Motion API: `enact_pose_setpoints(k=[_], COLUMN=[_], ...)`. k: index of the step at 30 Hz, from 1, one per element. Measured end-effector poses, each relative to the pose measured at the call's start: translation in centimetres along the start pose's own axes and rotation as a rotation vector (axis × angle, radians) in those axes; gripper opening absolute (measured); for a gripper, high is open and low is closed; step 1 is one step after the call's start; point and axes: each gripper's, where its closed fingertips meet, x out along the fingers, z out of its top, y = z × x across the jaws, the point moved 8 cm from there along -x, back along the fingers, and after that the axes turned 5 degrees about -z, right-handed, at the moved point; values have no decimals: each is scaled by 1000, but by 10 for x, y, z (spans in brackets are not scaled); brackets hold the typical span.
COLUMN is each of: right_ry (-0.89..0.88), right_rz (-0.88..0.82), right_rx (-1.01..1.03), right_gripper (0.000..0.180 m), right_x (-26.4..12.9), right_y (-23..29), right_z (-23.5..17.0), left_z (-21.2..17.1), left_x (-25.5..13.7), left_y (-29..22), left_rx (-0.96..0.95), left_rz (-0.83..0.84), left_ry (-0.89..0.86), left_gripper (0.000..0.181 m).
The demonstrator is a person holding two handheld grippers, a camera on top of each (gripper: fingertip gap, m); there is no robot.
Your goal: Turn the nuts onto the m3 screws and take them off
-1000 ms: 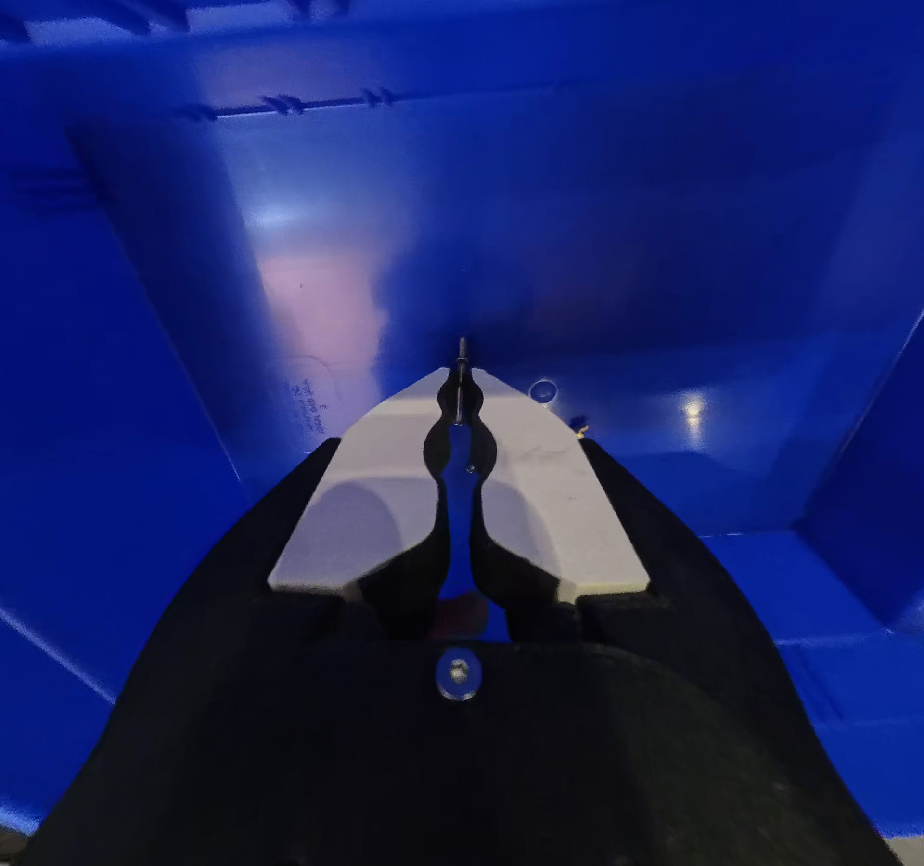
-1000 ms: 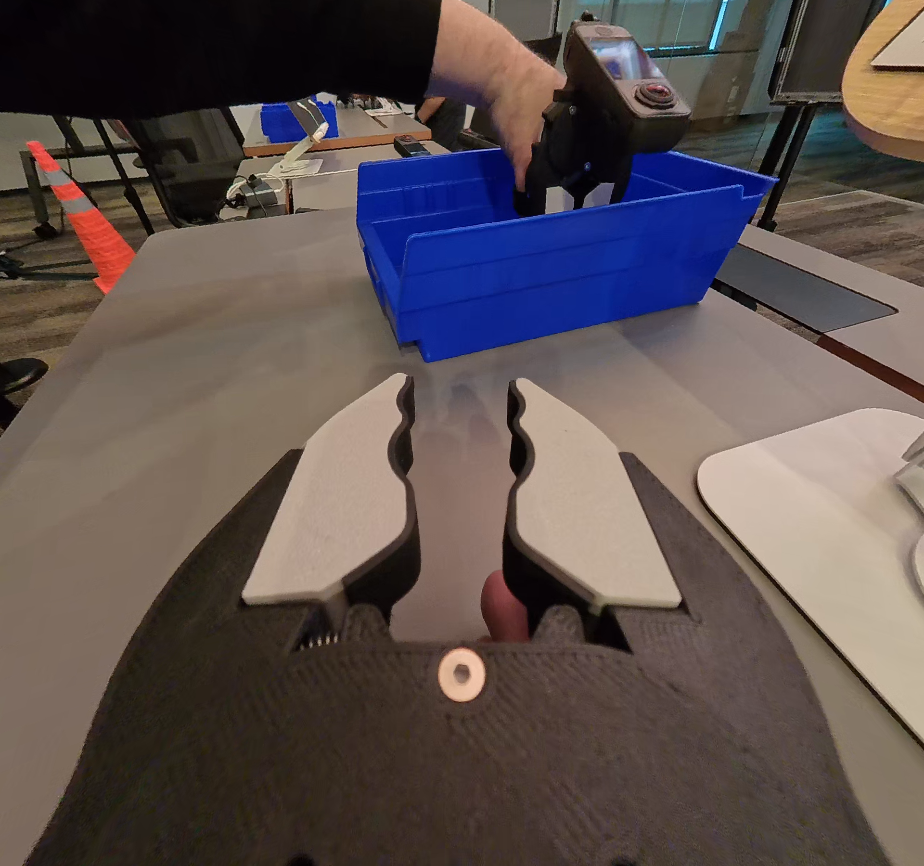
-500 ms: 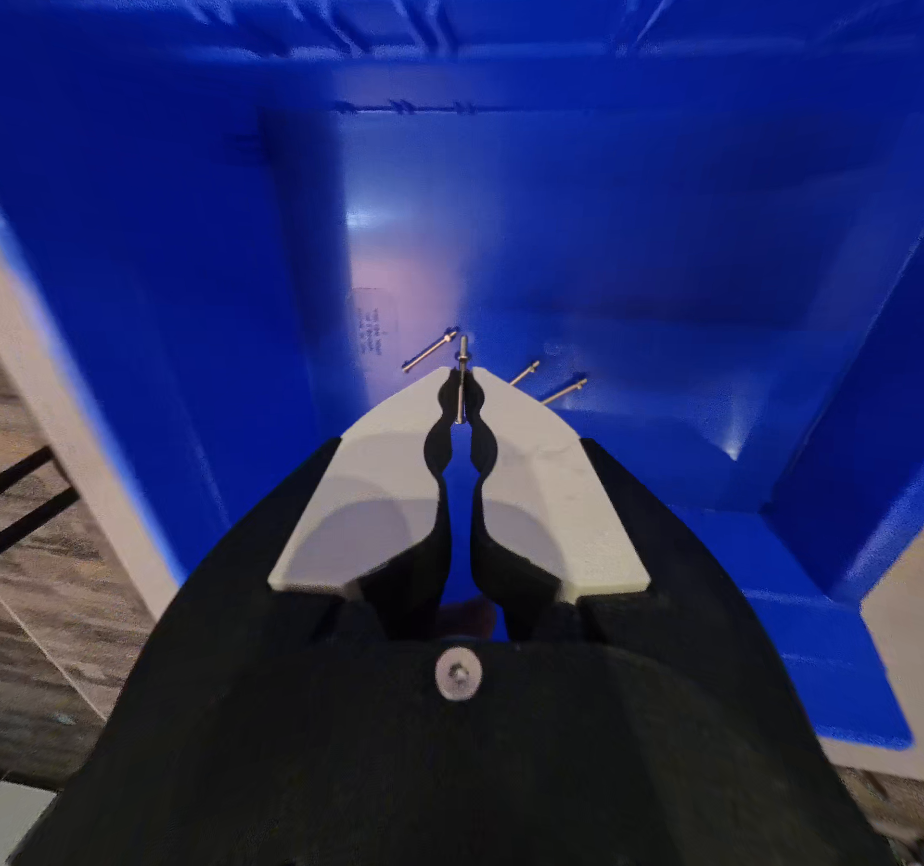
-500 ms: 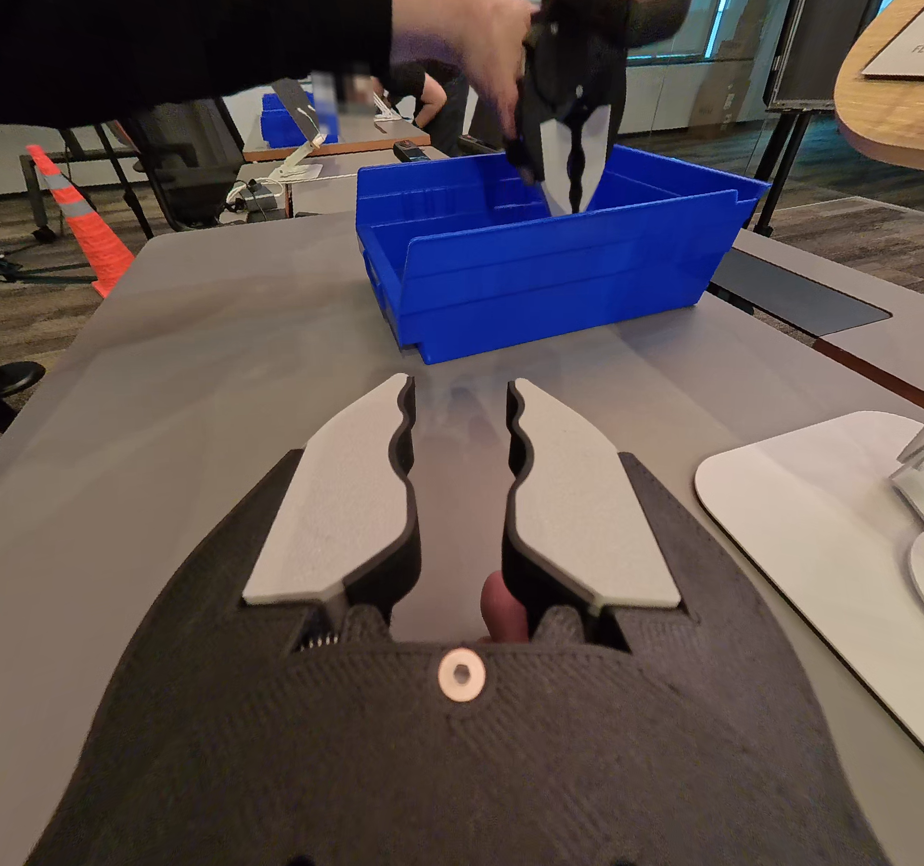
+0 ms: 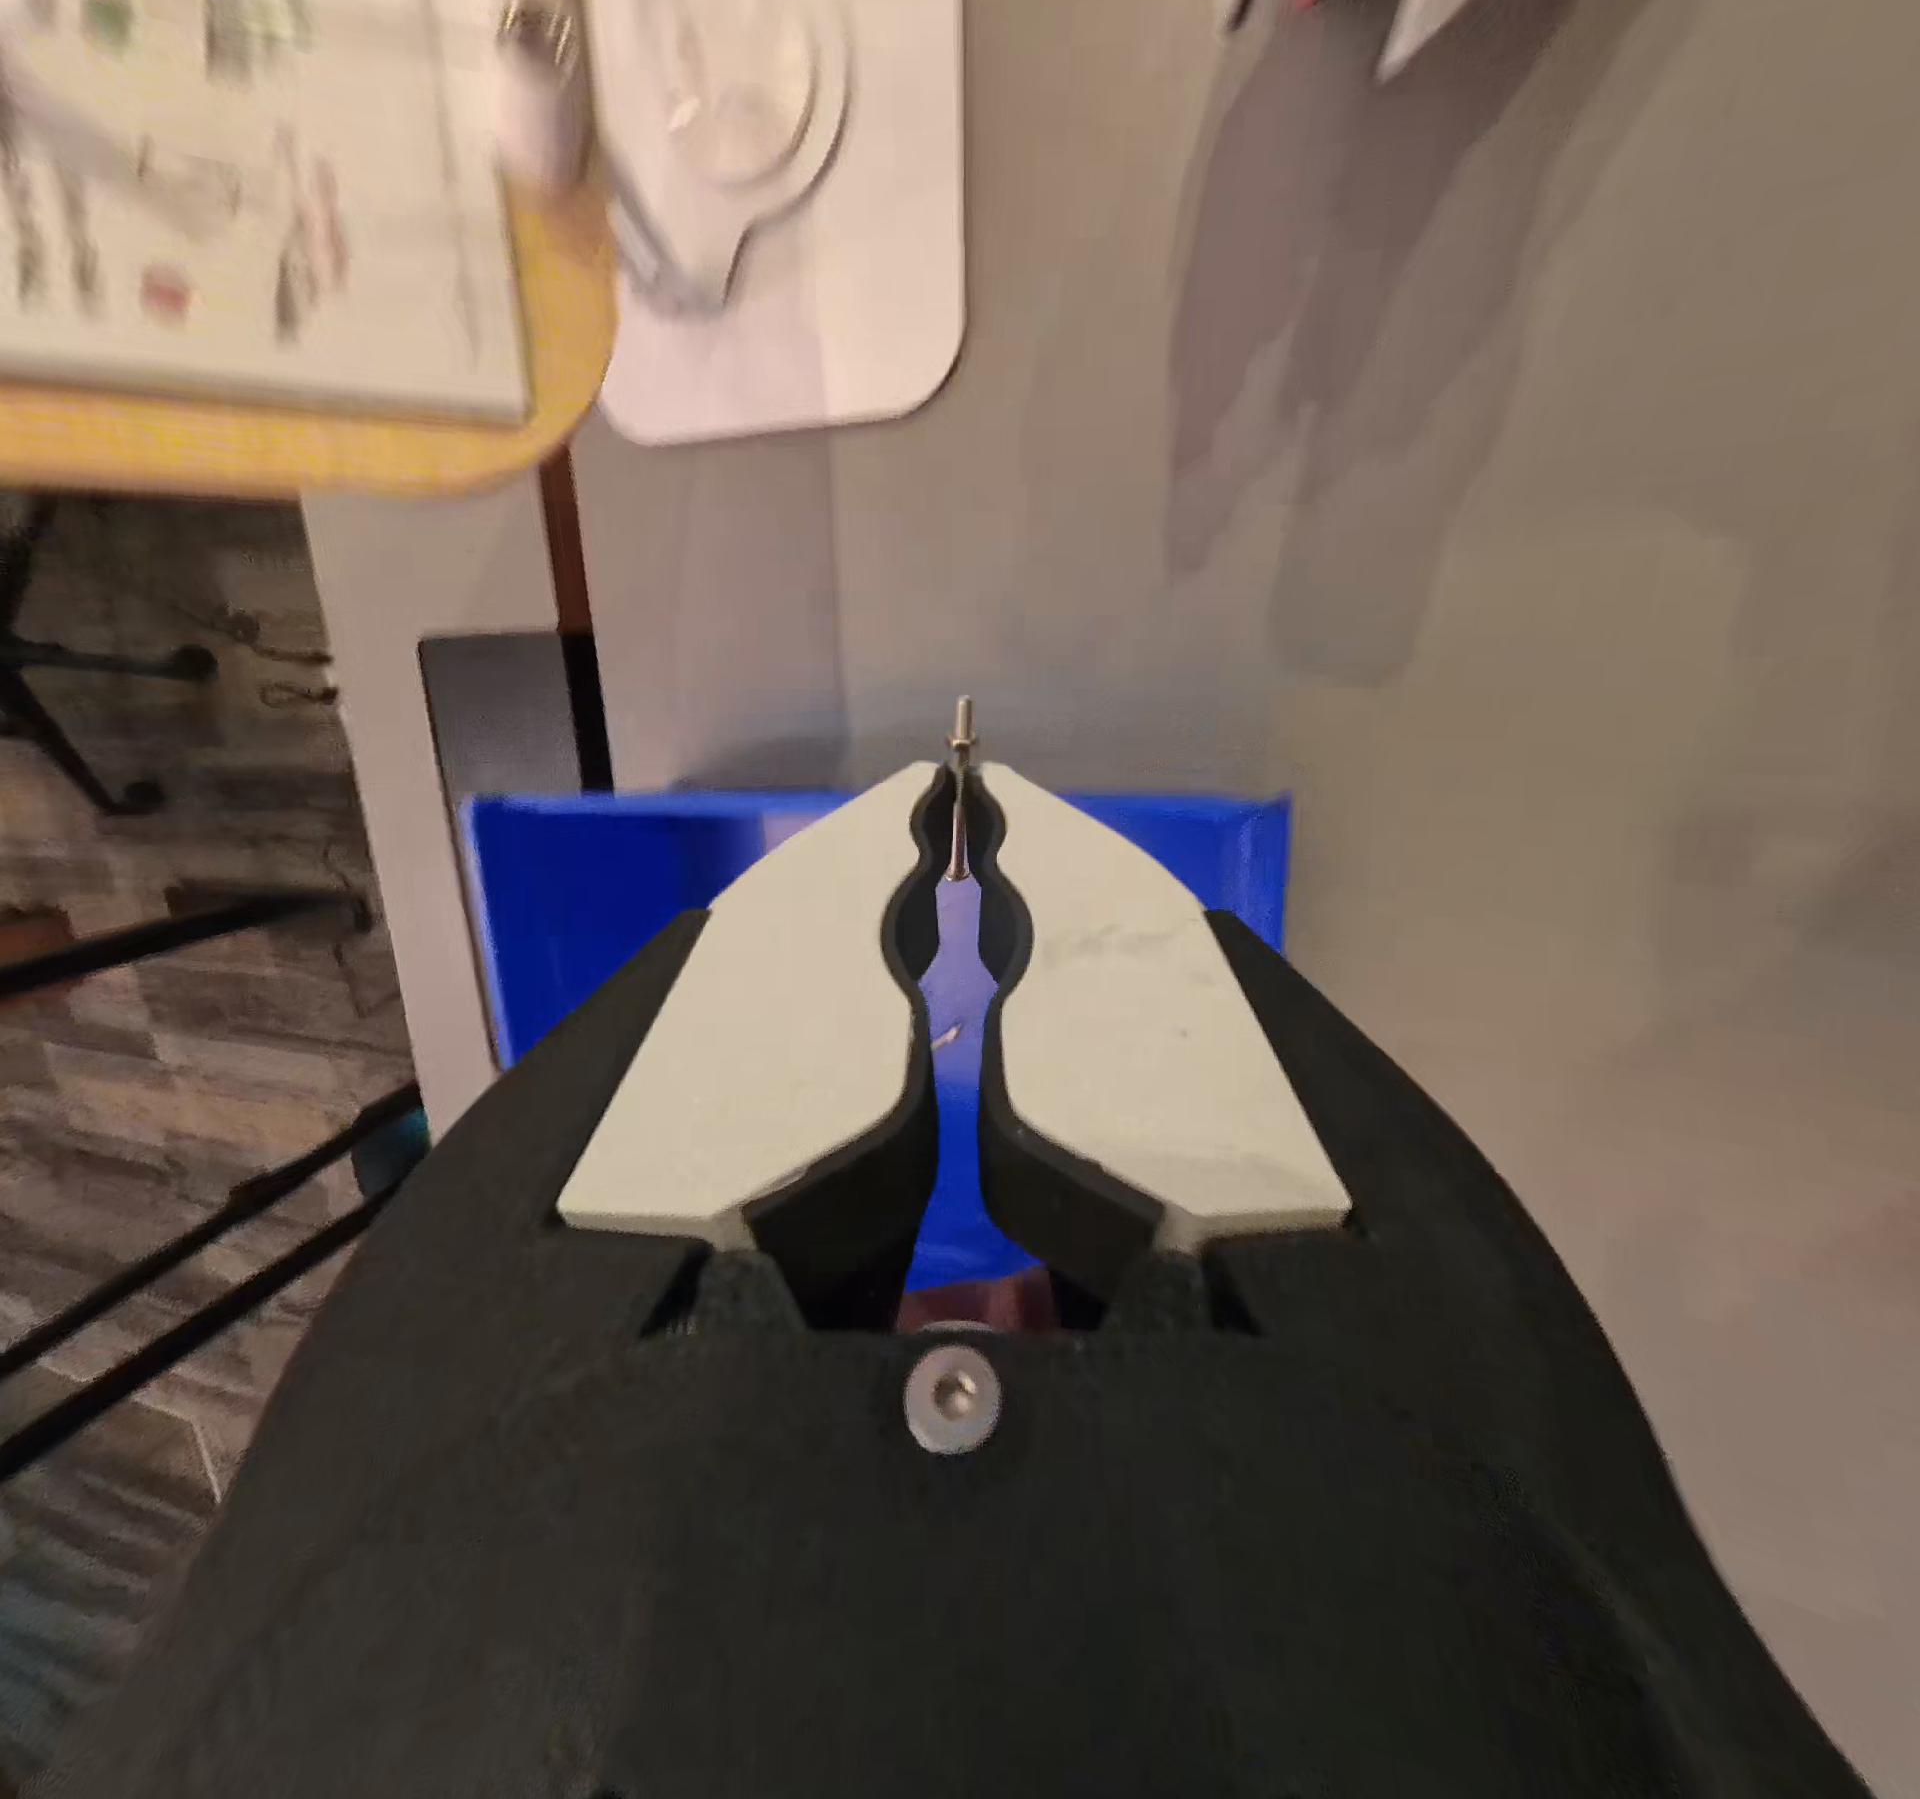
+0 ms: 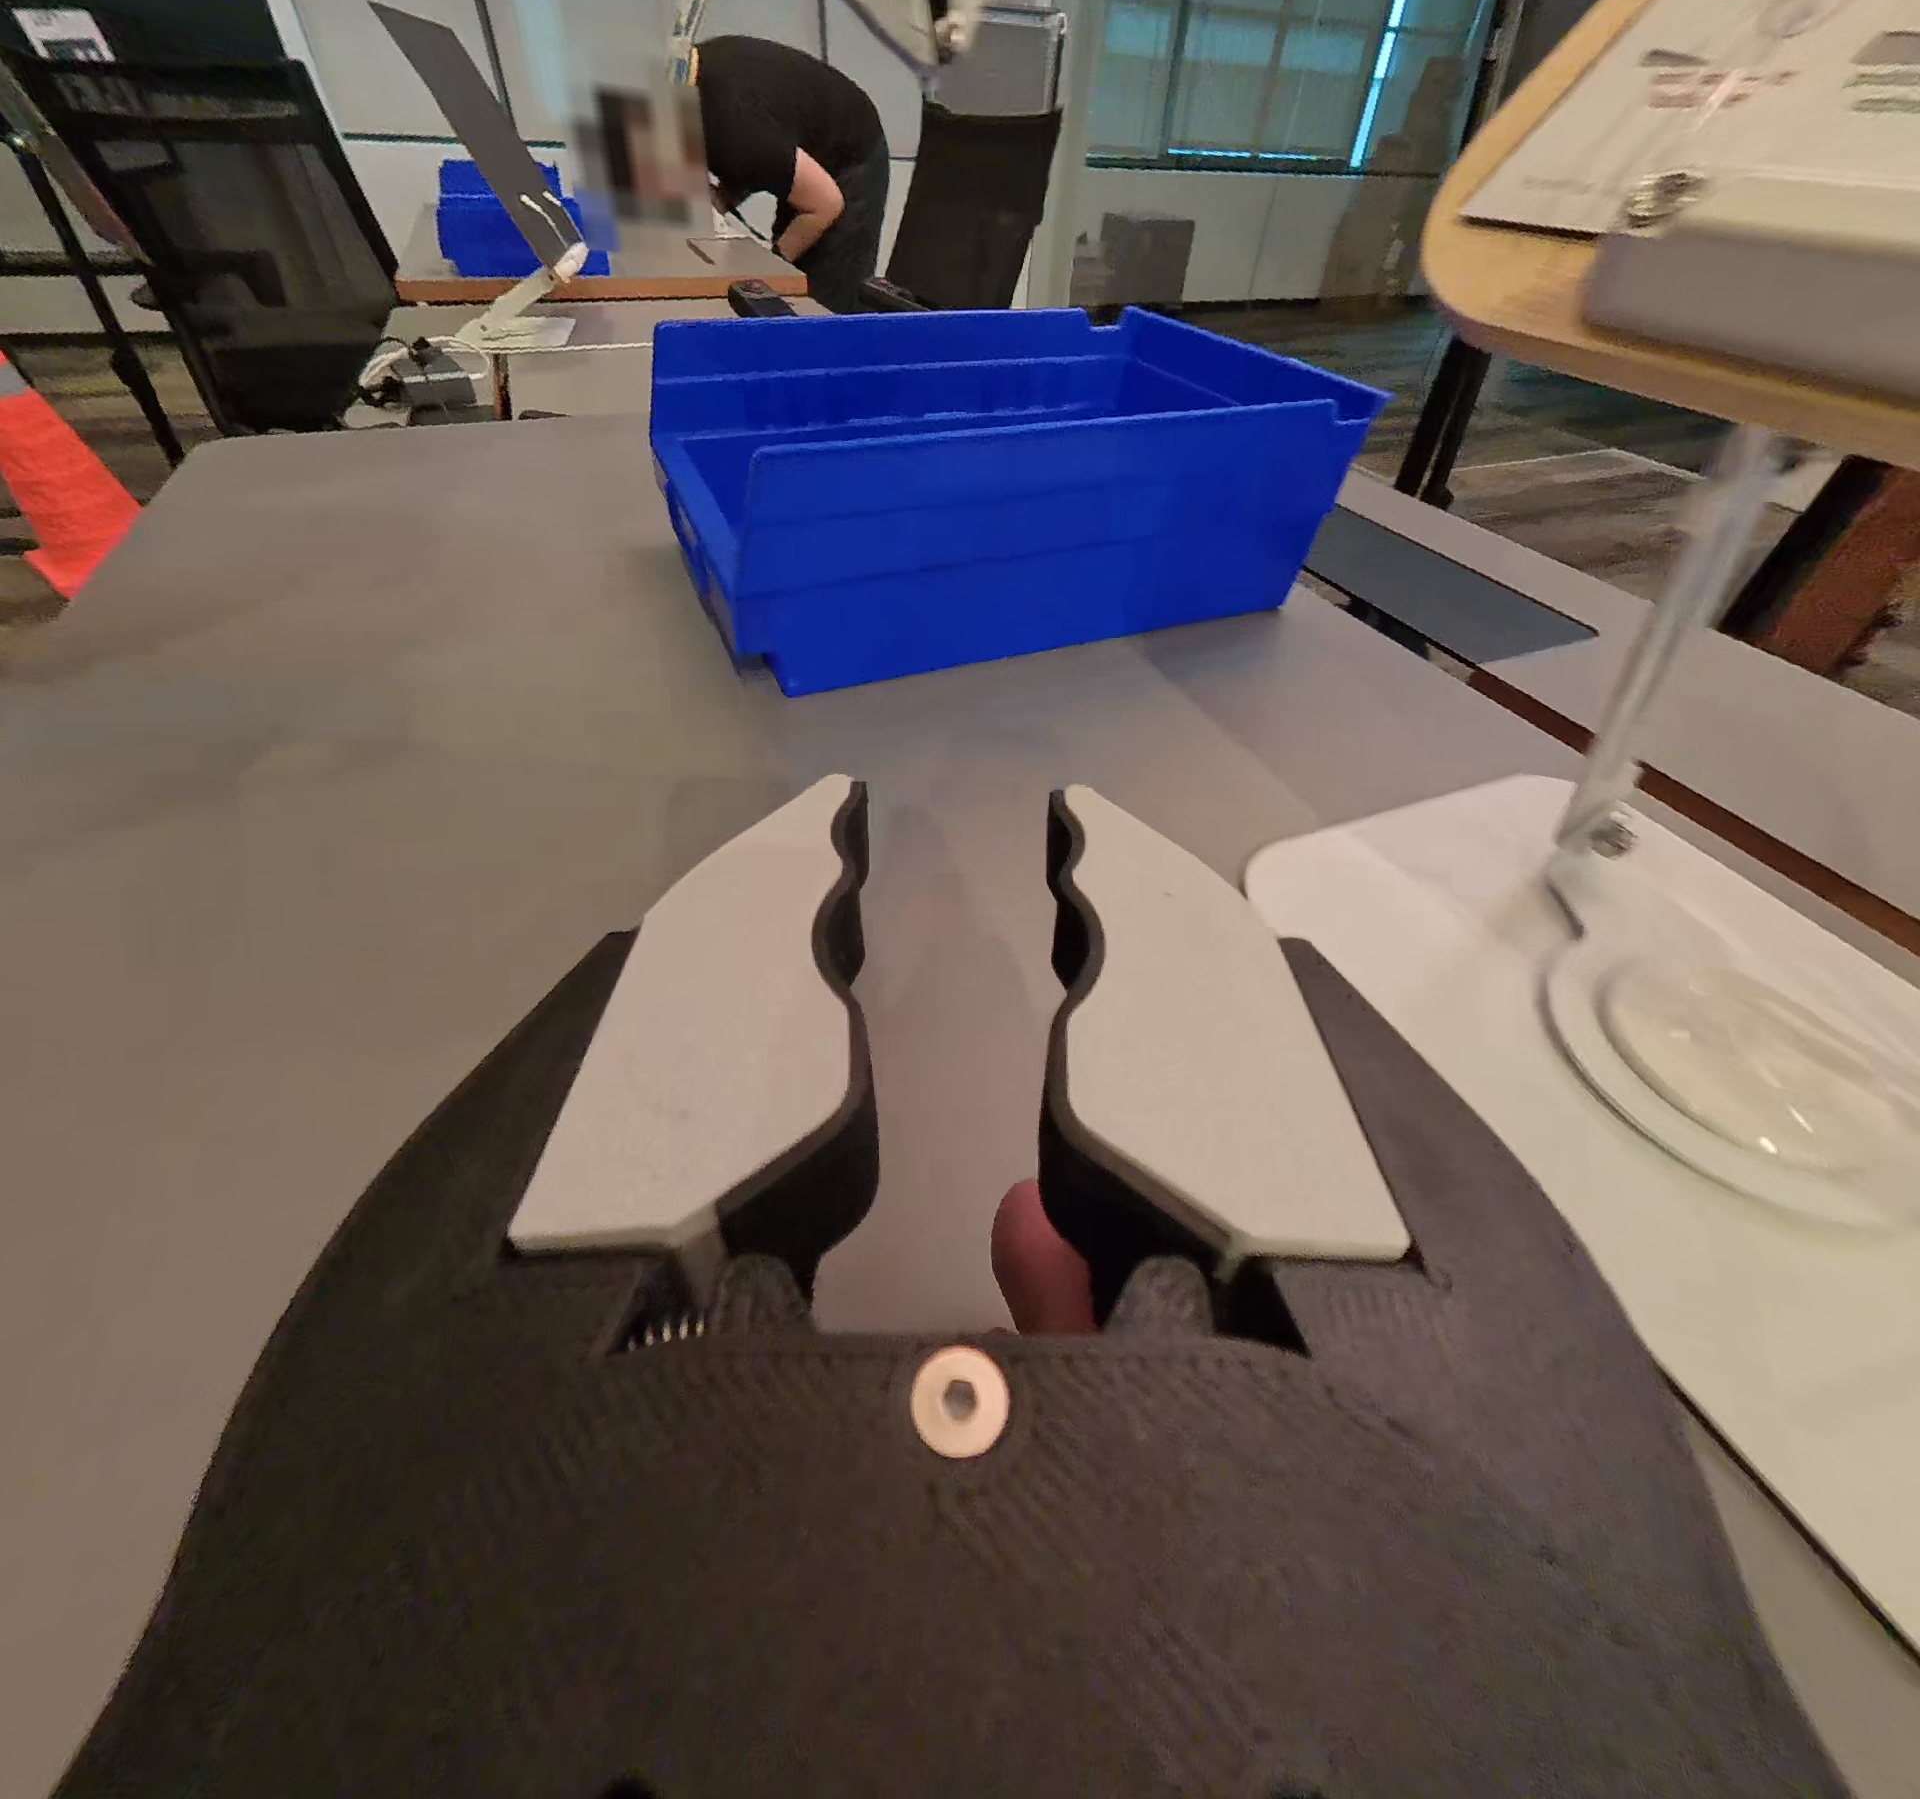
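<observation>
Pinching a thin m3 screw (image 5: 960,793) between its closed tips, the left gripper (image 5: 960,775) hangs above the blue bin (image 5: 582,908) — a nut sits near the screw's outer end. Low over the grey table (image 6: 416,710), the right gripper (image 6: 954,804) is spread wide and empty — the bin lies just ahead.

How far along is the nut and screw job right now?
Early. Done: the left gripper is shut on a screw and raised above the blue bin. In hand: the screw, with what looks like a nut near its tip, though too small to be sure. Left: the right gripper is open and empty over the table, so no turning yet.
</observation>
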Motion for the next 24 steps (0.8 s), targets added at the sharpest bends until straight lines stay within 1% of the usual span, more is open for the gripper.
enact_pose_setpoints(k=[2, 5, 10, 11, 13, 16, 17, 20, 22, 24], right_ry=[1, 2, -13, -6, 23, 71, 89, 121, 126, 108], right_rz=[0, -15, -18, -24, -36, -46, -45, -15, -2, 12], right_rx=[11, 16, 48, 47, 27, 11, 18, 34, 46, 79], right_gripper=[32, 32, 31, 31, 32, 32, 32, 31, 31, 30], right_x=[-16, -36, -64, -68, -76, -85, -87, -90, -90, -90], right_y=[-5, -11, -23, -27, -35, -47, -51, -56, -56, -55], right_z=[-1, -2, -2, -3, -4, -8, -11, -16, -17, -15], left_z=[31, 70, 113, 119, 128, 135, 135, 134, 136, 136], left_x=[10, 30, 71, 80, 96, 121, 132, 160, 171, 180], left_y=[-20, -39, -49, -52, -55, -58, -59, -57, -58, -58], left_rx=[39, 21, -40, -46, -104, -197, -214, -225, -242, -227], left_rz=[-18, -27, 81, 78, 84, 32, 10, 36, 17, 82], left_ry=[-18, -111, -245, -274, -349, -463, -463, -430, -468, -432], left_gripper=[2, 2, 2, 2, 2, 1, 1, 1, 1, 1])
